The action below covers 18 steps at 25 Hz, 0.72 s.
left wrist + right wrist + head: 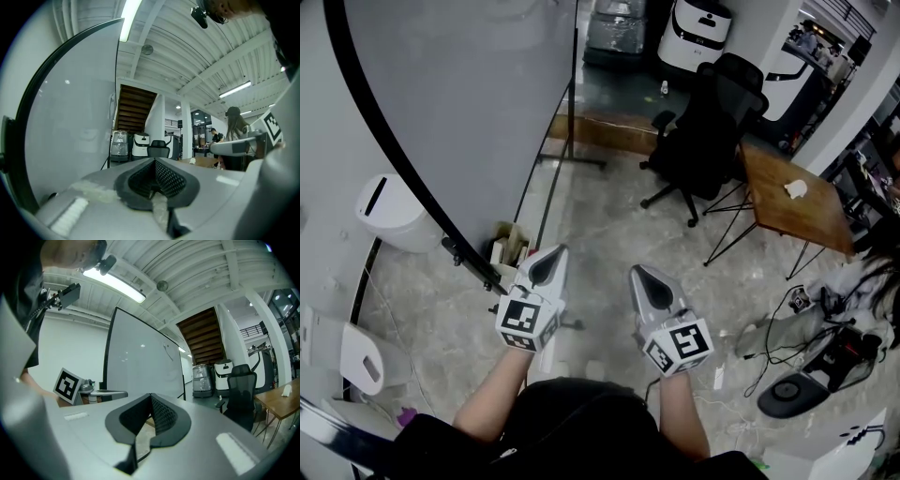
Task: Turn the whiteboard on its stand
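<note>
Left claw [554,253] and right claw [638,273] are both closed, empty. The whiteboard [459,94] stands just left of the left claw. It looks big, stiff, probably slippery – best gripped by its black frame [21,140].

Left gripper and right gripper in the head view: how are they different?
The left gripper sits close by the black edge of the whiteboard; the right gripper is out over the floor, apart from the board. The left gripper's tip leans rightwards, the right gripper's leftwards, towards each other. Both are grey and shut, with nothing between the jaws.
</note>
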### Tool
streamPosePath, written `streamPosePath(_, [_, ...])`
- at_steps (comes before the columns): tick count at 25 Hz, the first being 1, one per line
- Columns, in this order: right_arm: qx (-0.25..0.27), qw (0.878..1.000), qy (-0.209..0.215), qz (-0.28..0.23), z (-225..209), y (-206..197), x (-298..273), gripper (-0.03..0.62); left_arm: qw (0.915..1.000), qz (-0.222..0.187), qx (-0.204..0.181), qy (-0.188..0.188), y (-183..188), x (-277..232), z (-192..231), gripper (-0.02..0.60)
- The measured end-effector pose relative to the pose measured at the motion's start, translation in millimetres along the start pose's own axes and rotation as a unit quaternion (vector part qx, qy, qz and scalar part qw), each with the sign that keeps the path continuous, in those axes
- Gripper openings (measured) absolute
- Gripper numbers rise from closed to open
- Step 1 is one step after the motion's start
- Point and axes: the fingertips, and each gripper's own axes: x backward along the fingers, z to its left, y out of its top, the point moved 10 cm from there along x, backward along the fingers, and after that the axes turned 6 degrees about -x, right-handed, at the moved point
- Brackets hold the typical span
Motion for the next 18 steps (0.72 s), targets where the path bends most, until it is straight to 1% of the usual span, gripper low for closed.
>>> streamPosePath(3, [0.002,1.000,0.006,-0.001,2,3,-5,0.009,0.9998,0.006,0.014,0.009,5,0,3,0.005])
streamPosePath(8, [0.006,1.000,0.017,-0.002,6,4,-17,0.008,0.9999,0.006,0.010,0.003,-3,-2,13,0.005])
streamPosePath(13, [0.008,0.999,0.032,0.004,14,3,-29,0.008,0.9995,0.019,0.027,0.003,-6,0,21,0.005])
streamPosePath(18, [0.011,0.999,0.038,0.005,16,1,-36,0.008,0.9995,0.017,0.025,-0.002,-4,2,24,0.005])
